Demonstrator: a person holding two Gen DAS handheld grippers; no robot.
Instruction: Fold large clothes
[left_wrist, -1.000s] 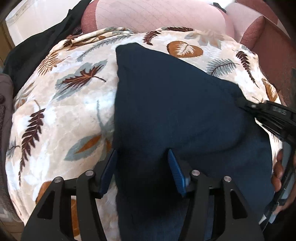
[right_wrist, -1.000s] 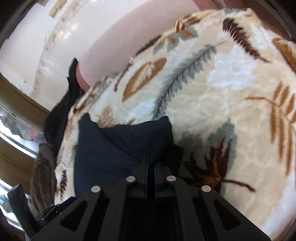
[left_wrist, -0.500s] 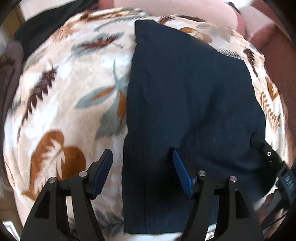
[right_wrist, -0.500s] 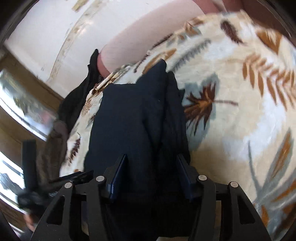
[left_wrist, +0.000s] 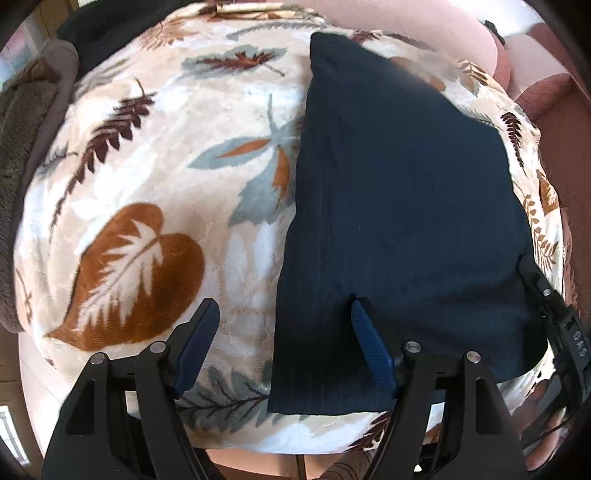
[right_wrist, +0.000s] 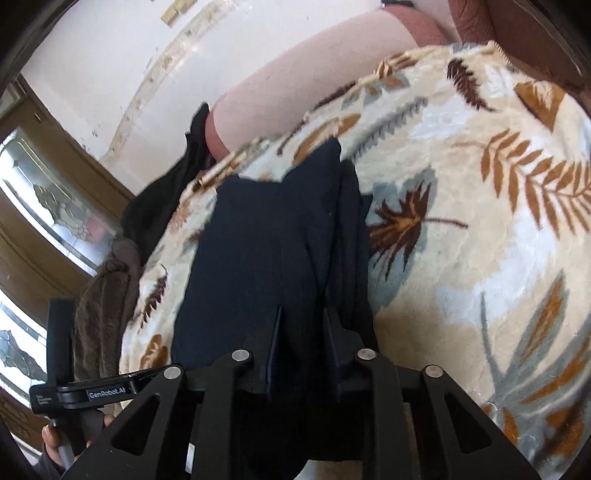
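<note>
A folded dark navy garment (left_wrist: 399, 206) lies on a cream blanket with leaf print (left_wrist: 147, 177). My left gripper (left_wrist: 284, 332) is open, its left finger over the blanket and its right finger over the garment's near left part. My right gripper (right_wrist: 301, 325) has its fingers close together around a fold at the garment's (right_wrist: 266, 251) near right edge. The right gripper also shows in the left wrist view (left_wrist: 554, 332) at the garment's right edge.
A pink cushion (left_wrist: 424, 26) lies behind the blanket. A brown fuzzy cloth (left_wrist: 22, 129) and a black cloth (right_wrist: 162, 199) lie at the left. A wooden frame with glass (right_wrist: 44, 206) stands beyond.
My right gripper opened, then narrowed onto a fold of the garment. The left gripper drew back toward the near edge and stayed open.
</note>
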